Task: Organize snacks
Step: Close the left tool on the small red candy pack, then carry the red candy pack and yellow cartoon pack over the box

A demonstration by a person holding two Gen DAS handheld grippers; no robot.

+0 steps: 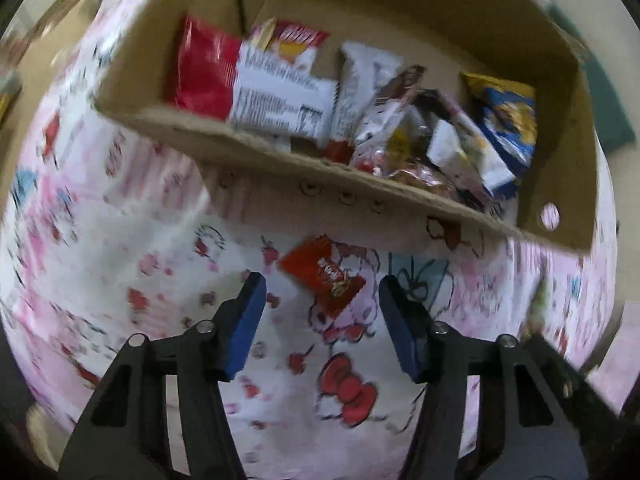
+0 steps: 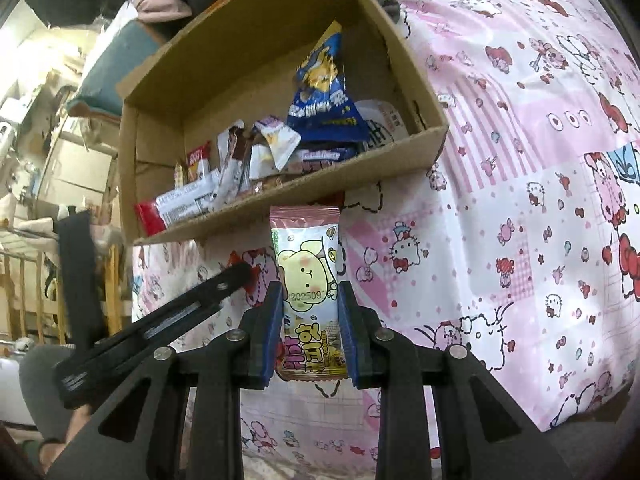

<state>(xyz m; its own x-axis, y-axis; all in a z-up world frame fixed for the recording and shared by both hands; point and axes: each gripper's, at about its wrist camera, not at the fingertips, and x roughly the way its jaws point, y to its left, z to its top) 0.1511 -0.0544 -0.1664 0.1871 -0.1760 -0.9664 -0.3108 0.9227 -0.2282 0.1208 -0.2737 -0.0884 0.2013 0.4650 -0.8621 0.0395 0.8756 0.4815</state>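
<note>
Hovering over a pink cartoon-print bedspread, the left gripper points steeply down with its blue pads apart and nothing between them; a small red candy packet lies loose on the cloth just ahead of the fingertips, near the cardboard box's front wall. That cardboard box sits on the bedspread and already holds most of the haul: a red-and-white wrapper against its left end, white and brown bar wrappers heaped in the middle, and a blue-and-yellow snack bag toward the right end. Farther right, the right gripper is clenched on a pink-and-yellow snack packet printed with a cartoon puppy, held upright and clear of the cloth just in front of the box's near wall, not yet over the opening. Sorting looks well advanced: the gripped packet has to go into the box, and the red candy packet has to be picked up. No other loose snack shows on the visible bedspread, though parts of the left view are blurred.
</note>
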